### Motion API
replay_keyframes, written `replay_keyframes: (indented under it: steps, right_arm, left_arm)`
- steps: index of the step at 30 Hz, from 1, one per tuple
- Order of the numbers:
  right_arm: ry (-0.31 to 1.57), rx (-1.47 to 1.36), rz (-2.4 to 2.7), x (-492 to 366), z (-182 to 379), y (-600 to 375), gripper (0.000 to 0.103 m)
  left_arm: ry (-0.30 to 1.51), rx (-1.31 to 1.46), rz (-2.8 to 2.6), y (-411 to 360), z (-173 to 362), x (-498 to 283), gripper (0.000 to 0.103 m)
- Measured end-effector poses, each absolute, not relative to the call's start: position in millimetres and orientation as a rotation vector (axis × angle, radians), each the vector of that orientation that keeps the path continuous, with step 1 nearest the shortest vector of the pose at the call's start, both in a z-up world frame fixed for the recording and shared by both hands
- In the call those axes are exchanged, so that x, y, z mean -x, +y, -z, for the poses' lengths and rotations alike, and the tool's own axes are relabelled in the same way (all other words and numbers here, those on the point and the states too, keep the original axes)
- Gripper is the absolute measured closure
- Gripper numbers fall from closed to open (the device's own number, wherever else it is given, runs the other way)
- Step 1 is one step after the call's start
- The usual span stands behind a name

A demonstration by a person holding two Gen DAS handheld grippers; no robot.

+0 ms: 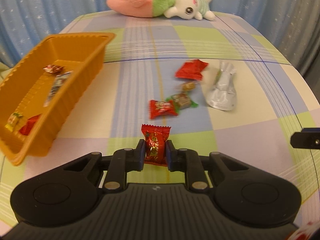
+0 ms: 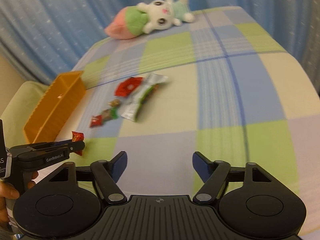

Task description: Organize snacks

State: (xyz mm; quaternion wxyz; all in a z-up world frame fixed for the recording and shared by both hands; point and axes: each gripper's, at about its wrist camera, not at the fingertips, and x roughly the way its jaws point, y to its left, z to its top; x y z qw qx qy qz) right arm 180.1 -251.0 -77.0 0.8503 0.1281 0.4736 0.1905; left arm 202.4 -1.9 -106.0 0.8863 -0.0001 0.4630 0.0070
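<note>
Left gripper [image 1: 155,150] clamps a red candy [image 1: 155,144] above the cloth [image 1: 240,140], beside the tray [image 1: 60,104]. Right gripper [image 2: 160,160] spread wide, holding nothing. Tray holds about four snacks; five more [image 1: 180,92] lie loose. Roughly half done.

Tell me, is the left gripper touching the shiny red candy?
Touching. In the left wrist view, the left gripper has both blue pads pressed against the red candy, no gap either side.

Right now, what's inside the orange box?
Inside the orange tray lie a brown-red candy, a long white bar, a yellow-green candy and a red packet. The near wall covers part of the floor.
</note>
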Motion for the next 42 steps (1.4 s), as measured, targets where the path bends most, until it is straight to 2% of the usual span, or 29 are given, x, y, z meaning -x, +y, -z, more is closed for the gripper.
replay_keyframes:
  steps: [6,16,37,42]
  right_arm:
    - [0.966,-0.218,-0.496,-197,76,-212,0.043]
    - [0.912,-0.166,-0.557,-241,76,-162,0.051]
    - [1.014,-0.273,-0.433,-303,112,-124,0.063]
    - [1.032,-0.268,-0.418,-306,121,-117,0.070]
  left_arm:
    - [0.959,0.015,-0.052,16,98,-196,0.084]
    - [0.940,0.013,-0.060,30,89,-209,0.084]
    - [0.944,0.016,-0.036,47,91,-229,0.084]
    - [0.947,0.017,-0.031,51,92,-230,0.084]
